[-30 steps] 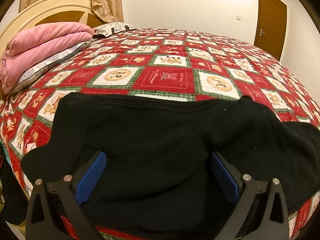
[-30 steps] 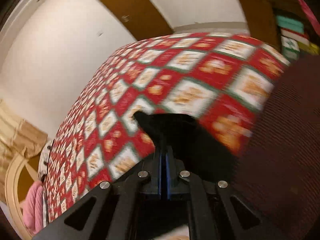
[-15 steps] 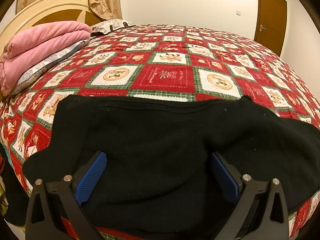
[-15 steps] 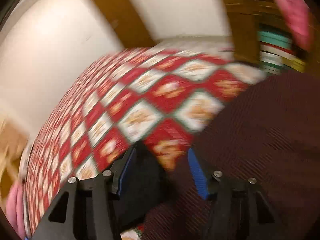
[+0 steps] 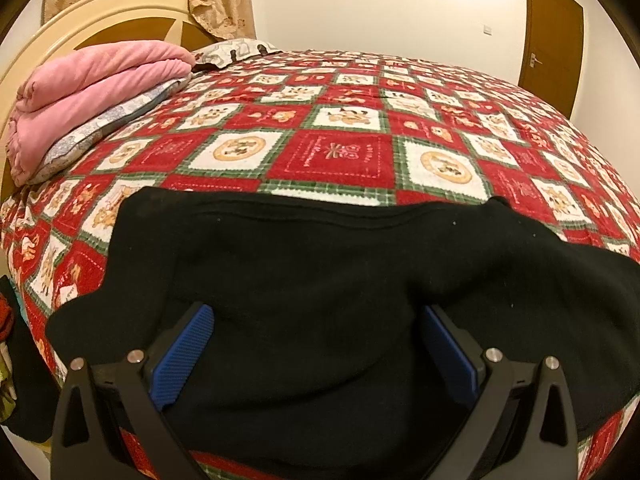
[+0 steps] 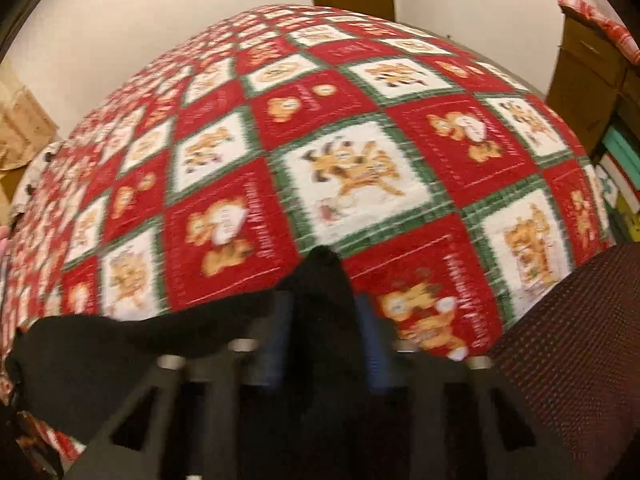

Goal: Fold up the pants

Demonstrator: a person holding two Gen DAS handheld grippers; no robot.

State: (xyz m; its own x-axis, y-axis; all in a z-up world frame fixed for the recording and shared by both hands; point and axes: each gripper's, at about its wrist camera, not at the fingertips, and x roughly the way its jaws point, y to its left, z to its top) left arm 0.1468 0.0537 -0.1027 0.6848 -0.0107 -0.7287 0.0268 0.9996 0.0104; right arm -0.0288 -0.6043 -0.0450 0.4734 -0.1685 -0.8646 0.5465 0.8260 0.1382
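Note:
Black fleece pants [image 5: 320, 256] lie spread across the near part of a bed with a red, white and green patchwork bedspread [image 5: 340, 152]. My left gripper [image 5: 316, 344] hovers over the waist end, open, with its blue pads wide apart and the cloth beneath them. In the blurred right wrist view the pants [image 6: 100, 352] trail off to the left. My right gripper [image 6: 324, 320] has its jaws closing on a bunched tip of the pants, which fills the gap between the blue pads.
A folded pink blanket [image 5: 92, 88] rests on a pillow by the cream headboard [image 5: 108, 16] at the far left. A brown door [image 5: 552, 36] stands beyond the bed. A dark red mesh surface [image 6: 568, 340] and a shelf of books [image 6: 616, 168] sit at the right.
The right gripper went from shut to open beside the bed edge, then rolled and moved onto the pants tip, jaws narrowing around it. The left gripper and the pants under it stayed still.

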